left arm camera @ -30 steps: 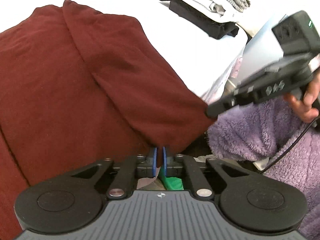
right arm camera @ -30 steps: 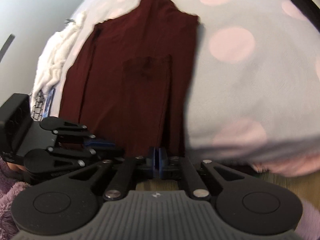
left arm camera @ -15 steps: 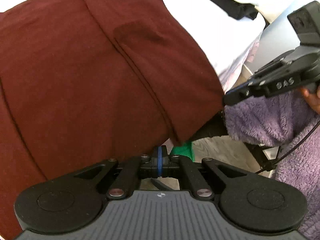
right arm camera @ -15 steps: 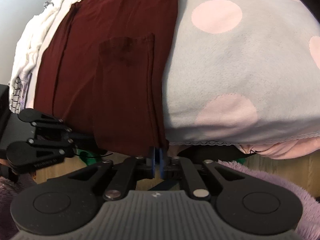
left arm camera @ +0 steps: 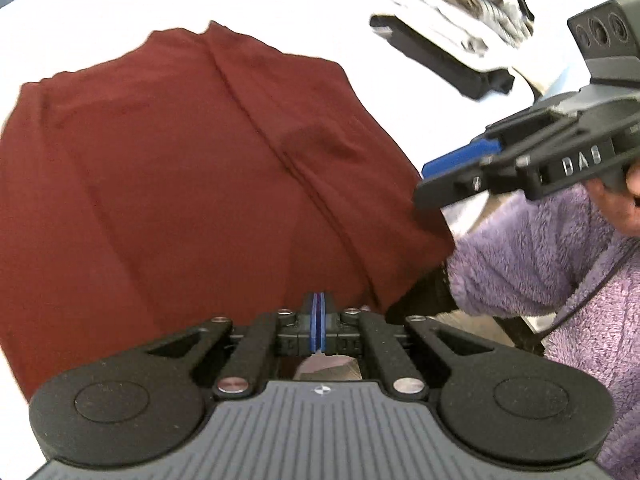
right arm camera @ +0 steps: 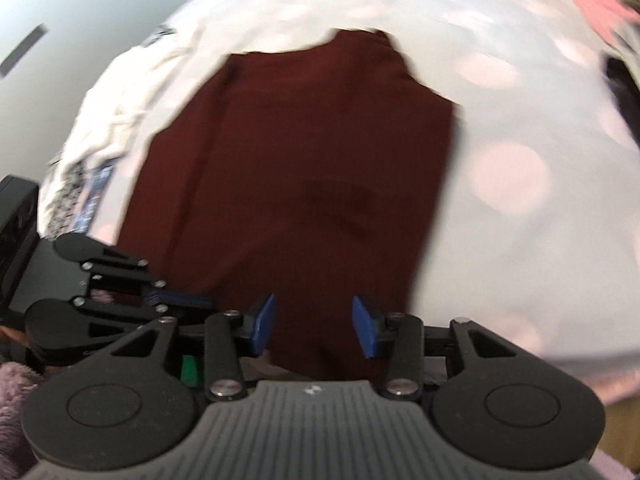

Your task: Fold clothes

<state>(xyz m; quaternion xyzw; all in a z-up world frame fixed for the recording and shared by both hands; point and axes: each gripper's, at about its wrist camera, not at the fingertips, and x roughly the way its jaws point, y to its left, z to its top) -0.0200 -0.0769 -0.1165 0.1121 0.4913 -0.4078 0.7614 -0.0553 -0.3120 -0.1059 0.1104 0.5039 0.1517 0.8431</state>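
A dark red garment [left arm camera: 192, 184] lies spread on the bed, its near edge hanging over the side; it also shows in the right wrist view [right arm camera: 312, 184]. My left gripper [left arm camera: 319, 320] is shut on the garment's near hem. My right gripper [right arm camera: 314, 326] is open, its blue pads [right arm camera: 264, 322] on either side of the near hem, holding nothing. The right gripper also shows in the left wrist view [left arm camera: 460, 168], just right of the garment's corner. The left gripper shows at the left of the right wrist view [right arm camera: 180, 300].
A stack of folded clothes [left arm camera: 452, 28] sits at the far right of the bed. The bed cover is pale with pink dots [right arm camera: 508, 176]. White cloth [right arm camera: 120, 112] lies left of the garment. A purple fleece sleeve [left arm camera: 532, 264] is near the right gripper.
My right gripper has opened and let go of the garment's hem. Both grippers have pulled back toward the bed's edge, and more of the garment now lies spread on the bed.
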